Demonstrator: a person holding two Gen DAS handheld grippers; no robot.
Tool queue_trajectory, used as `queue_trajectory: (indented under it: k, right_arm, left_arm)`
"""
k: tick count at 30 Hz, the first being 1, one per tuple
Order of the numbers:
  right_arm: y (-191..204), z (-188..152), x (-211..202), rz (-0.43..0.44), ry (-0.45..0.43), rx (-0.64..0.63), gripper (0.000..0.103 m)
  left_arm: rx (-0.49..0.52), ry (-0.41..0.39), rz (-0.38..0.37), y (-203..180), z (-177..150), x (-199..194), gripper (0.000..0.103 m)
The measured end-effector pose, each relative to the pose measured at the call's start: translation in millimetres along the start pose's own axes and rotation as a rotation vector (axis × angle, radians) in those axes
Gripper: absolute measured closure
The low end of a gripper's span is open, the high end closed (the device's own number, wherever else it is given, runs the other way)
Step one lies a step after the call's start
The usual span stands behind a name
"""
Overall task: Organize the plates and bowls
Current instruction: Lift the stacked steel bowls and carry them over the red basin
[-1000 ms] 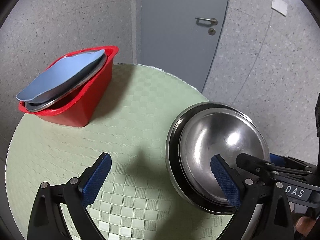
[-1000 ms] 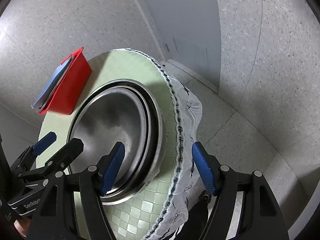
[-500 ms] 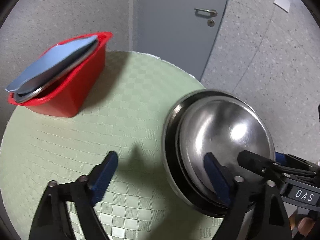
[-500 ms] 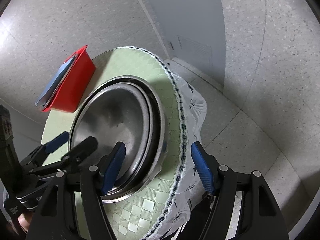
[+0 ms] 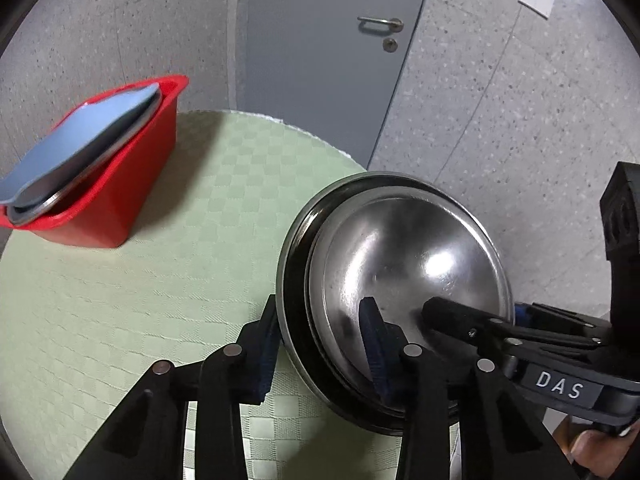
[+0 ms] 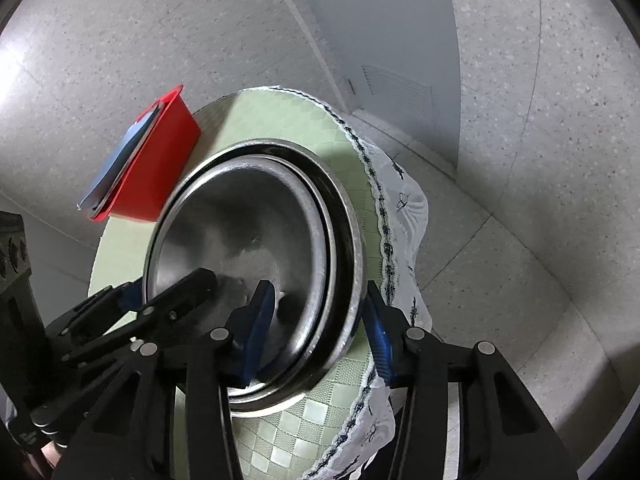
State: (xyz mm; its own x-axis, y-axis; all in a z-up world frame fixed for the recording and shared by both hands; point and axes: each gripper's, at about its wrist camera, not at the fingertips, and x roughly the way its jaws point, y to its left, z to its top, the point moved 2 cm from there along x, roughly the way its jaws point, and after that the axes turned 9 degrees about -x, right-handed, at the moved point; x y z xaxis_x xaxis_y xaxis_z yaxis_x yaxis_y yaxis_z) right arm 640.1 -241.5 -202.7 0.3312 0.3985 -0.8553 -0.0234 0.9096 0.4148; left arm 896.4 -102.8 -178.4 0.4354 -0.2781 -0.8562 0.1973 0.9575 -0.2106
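- The step in hand, as I judge it, is taking hold of the nested steel bowls from two sides, so that they can be lifted as one stack and put away with the rest.
- The bowls sit at the right edge of the round worktop, which wears a green checked cloth; a smaller bowl lies inside a wider one, with a dark ring between their rims.
- The left claw has just been closing: one blue pad stands against the outside of the wide bowl's left wall, the other is inside the inner bowl. The jaws straddle the rims; the pads look to be pressing, though the inner contact is hard to be sure of.
- The right claw has likewise been closing on the opposite, right-hand side: one pad inside the inner bowl, the other against the outer wall next to the cloth's lace edge. It appears to grip both rims.
- The red bin stands at the far left of the worktop, well apart from the bowls, and already holds a steel plate under a grey-blue plate, leaning on its rim.
- Next, I expect, both grips must be firm and matched before a level lift; smooth steel walls could slip, or the inner bowl shift, if one side rises first.
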Motion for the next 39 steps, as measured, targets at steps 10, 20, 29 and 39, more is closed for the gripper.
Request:
queue_trajectory:
  k: [10,20,29,39]
  right_arm:
    - [24.6,15.3,-12.7,0.031,-0.051,-0.004,0.058]
    - [98.9,75.5,-28.0,0.063,-0.128,-0.097,0.058]
    - [177.3,144.5,-6.2,0.114,-0.123,-0.242,0.058]
    - [229.9,192.9,69.3,0.185,-0.022,-0.34,0.058]
  left_arm:
    - [-0.033,-0.071,-0.009,23.6,2.2,-48.8,0.068]
    - [-0.111,-0.193,0.012,79.0,37.1,-115.8,0.068]
    - [-0.23,-0.262,0.096,135.8,71.2,-152.0,0.068]
    - [-0.346,-0.217,0.214,185.5,86.6,-130.0,0.069]
